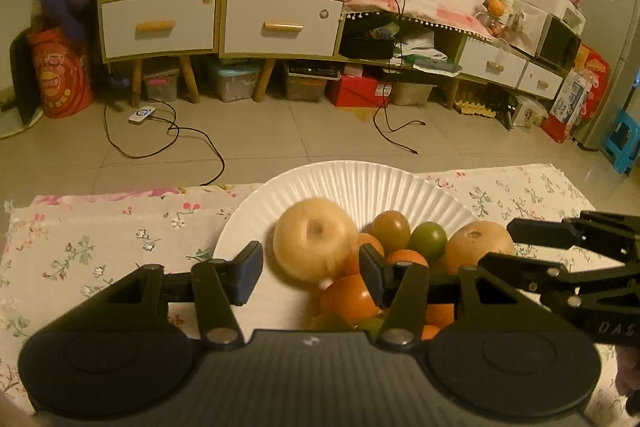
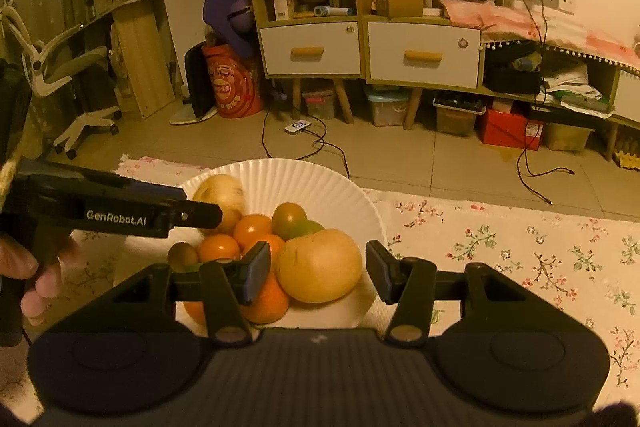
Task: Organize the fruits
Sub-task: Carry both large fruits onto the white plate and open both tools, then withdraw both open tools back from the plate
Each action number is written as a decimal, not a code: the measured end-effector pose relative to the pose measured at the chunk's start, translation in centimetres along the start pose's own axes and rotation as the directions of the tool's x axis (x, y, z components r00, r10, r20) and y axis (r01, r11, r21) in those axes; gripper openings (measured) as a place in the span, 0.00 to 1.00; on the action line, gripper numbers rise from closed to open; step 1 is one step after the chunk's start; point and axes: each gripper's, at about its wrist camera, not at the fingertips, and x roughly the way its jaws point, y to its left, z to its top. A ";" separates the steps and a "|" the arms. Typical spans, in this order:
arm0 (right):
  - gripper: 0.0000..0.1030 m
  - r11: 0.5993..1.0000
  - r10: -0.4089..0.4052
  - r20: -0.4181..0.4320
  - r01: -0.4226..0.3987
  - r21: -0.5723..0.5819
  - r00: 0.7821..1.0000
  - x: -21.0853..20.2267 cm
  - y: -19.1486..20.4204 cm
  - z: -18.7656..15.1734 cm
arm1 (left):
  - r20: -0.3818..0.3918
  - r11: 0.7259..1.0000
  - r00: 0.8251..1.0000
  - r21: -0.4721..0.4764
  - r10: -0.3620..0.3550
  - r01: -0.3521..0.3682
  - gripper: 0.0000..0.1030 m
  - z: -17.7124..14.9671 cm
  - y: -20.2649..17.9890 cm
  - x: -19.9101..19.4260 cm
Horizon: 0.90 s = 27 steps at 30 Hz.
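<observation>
A white paper plate (image 1: 360, 183) (image 2: 320, 183) on a floral tablecloth holds a pile of fruit: two pale yellow pears, several oranges and some green-brown fruits. My left gripper (image 1: 310, 273) is open around one pear (image 1: 310, 247), which looks blurred and sits between the pads without touching them. My right gripper (image 2: 318, 273) is open around the other pear (image 2: 320, 265), also apart from the pads. The right gripper shows in the left wrist view (image 1: 520, 243) beside its pear (image 1: 478, 243). The left gripper shows in the right wrist view (image 2: 200, 211).
The floral tablecloth (image 1: 100, 247) (image 2: 520, 259) spreads to both sides of the plate. Beyond the table edge is a tiled floor with cables (image 1: 168, 131), cabinets (image 1: 220, 23) and storage boxes. A hand (image 2: 36, 275) holds the left gripper.
</observation>
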 end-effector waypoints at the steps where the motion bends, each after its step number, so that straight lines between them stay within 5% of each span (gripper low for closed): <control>1: 0.49 1.000 -0.001 0.000 0.001 0.000 1.000 -0.1 0.0 0.0 | 0.000 1.000 1.000 -0.002 0.000 0.000 0.59 0.0 0.0 -0.1; 11: 0.60 0.999 -0.028 0.009 0.027 0.019 1.000 -2.4 0.2 -0.5 | 0.008 1.000 1.000 -0.014 0.005 -0.005 0.72 -1.3 -0.1 -3.2; 21: 0.80 0.998 -0.044 -0.008 0.044 0.036 0.999 -5.6 1.3 -2.3 | 0.004 0.999 0.999 -0.031 0.044 -0.044 0.96 -4.0 -1.1 -7.7; 27: 0.87 0.994 -0.104 -0.021 0.105 0.031 0.994 -7.6 2.9 -3.4 | -0.002 0.998 0.998 -0.038 0.056 -0.056 1.00 -5.9 -2.5 -10.6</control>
